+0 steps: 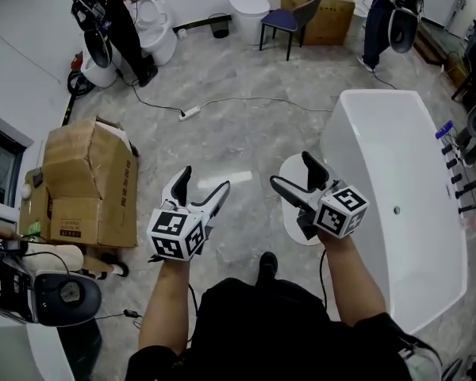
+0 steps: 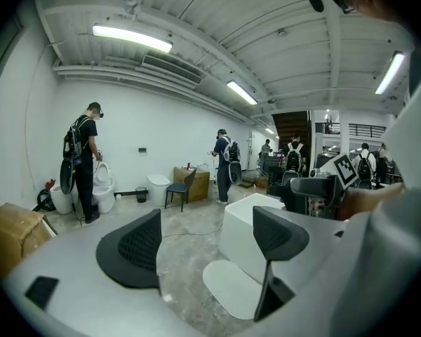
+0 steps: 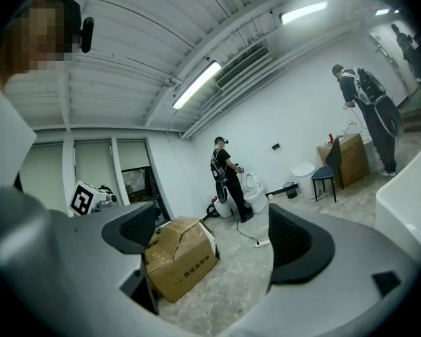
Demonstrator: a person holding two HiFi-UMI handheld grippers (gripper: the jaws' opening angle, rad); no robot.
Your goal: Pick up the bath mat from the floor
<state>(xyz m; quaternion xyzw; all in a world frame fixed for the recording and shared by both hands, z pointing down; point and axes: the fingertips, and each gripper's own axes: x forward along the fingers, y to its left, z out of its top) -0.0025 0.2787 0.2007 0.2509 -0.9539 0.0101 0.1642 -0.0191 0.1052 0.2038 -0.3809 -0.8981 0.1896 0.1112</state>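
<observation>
**A:** Fingers (image 2: 137,248) of the left gripper (image 1: 205,179) are spread wide, with nothing between them, just air and marbled floor (image 1: 246,125) beyond!

**B:** Same on the other side. The right gripper (image 1: 290,170) has its fingers (image 3: 295,244) far apart too, and it is gripping nothing.

**A:** So both are empty. Where's the bath mat (image 1: 289,217)?

**B:** At one o'clock from the person, it's a white oval flat on the floor, just beside the near wall of the bathtub (image 1: 397,157). In the head view the right gripper crosses over the mat's outline.

**A:** And the left gripper view has it too, at about five o'clock between the pads. There the bath mat (image 2: 231,286) lies at the foot of the tub (image 2: 242,234).

**B:** The right gripper view looks elsewhere. A cardboard box (image 3: 179,255) fills the gap between its fingers.

**A:** That box (image 1: 87,185) is at ten o'clock from the person, well apart from the mat.

**B:** Further out, a power strip (image 1: 189,113) lies at eleven o'clock with its cable trailing across the floor. There's a dark chair (image 1: 289,18) at twelve.

**A:** Both grippers are held side by side in front of the person, marker cubes up, and the mat is on the floor, not lifted.
</observation>
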